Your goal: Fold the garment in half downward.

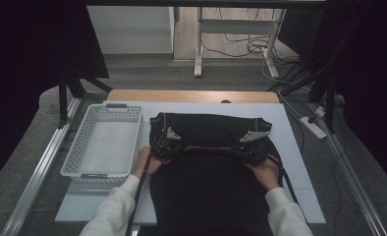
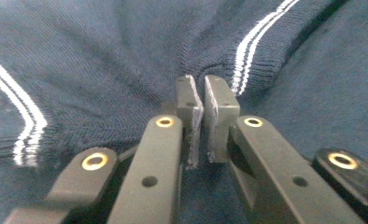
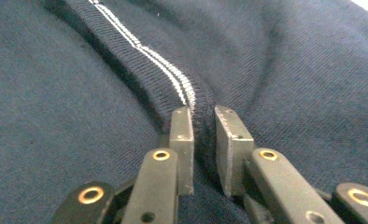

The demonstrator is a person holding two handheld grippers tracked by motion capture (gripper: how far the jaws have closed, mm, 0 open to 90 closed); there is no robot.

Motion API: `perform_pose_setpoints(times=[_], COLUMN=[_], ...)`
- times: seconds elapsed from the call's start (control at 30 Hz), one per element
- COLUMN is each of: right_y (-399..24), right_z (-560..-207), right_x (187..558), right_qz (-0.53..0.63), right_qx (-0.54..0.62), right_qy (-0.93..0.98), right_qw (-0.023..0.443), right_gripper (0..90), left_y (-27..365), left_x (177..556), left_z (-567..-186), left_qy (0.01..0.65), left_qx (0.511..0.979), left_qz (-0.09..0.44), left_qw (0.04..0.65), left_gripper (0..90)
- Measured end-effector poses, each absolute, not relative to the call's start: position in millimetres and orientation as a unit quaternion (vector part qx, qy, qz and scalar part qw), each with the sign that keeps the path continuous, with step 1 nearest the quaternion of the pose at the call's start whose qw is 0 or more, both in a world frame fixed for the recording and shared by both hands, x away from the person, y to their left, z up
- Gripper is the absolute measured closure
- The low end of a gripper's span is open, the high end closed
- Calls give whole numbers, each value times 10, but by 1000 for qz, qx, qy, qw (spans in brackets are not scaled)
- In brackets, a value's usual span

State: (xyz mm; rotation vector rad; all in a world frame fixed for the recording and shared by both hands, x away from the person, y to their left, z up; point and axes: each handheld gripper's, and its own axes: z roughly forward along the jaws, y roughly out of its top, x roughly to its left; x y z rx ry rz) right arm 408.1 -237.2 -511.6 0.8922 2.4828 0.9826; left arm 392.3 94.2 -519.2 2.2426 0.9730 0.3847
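Navy knit, ribbed at the edge with a twin white stripe: a sweater (image 1: 208, 162) spread flat on the white bench (image 1: 299, 162), just right of a perforated white basket (image 1: 103, 145). Folded part lying across the middle, both hands working at its two ends.

Left tongs (image 2: 198, 100) clamped on a pinch of the knit beside the striped rib (image 2: 247, 51), pads drawn nearly together with fabric bunched between them. Right tongs (image 3: 203, 126) clamped straddling the ribbed band (image 3: 140, 56), the thick edge squeezed between the pads. In the high view, left tongs (image 1: 161, 147) and right tongs (image 1: 256, 152) level with each other at opposite sides of the garment.

Judged step: gripping the edge at both ends, ready to lift and fold.

To do it well:
- Check that each pinch takes in every layer meant to travel, not just the top one; hard to tell from here how many are caught.
- Raise both hands together and evenly, keeping the edge taut between them so no sag or twist forms.
- Carry the edge straight across, stripes kept parallel to the far hem.
- Lay down before releasing; smooth outward afterwards.

Likely risk: knit slipping from the left pinch, shallower than the right.
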Motion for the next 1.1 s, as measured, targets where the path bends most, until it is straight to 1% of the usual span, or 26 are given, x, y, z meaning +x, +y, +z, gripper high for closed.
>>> perform_pose_setpoints(times=[0.13, 0.33, 0.77, 0.97, 1.1], right_y=[-2401, -2443, -2495, -2539, -2563], right_z=[-5001, -4854, -4829, -4800, -4850], right_x=[4006, 3842, 3571, 3411, 3325], right_qz=[360, 374, 374, 372, 365], right_qx=[305, 292, 281, 276, 276], right_qy=[864, 860, 865, 867, 871], right_qw=[174, 188, 181, 183, 177], right_gripper=[785, 786, 786, 785, 785], left_y=[992, 972, 993, 954, 954], left_x=[3843, 3699, 3410, 3262, 3222], left_z=[-5076, -4987, -4912, -4933, -4960], left_qy=[372, 362, 348, 339, 340], left_qx=[845, 846, 846, 849, 849], left_qz=[149, 153, 152, 153, 145], left_qw=[355, 361, 375, 375, 377], left_gripper=[845, 845, 845, 844, 844])
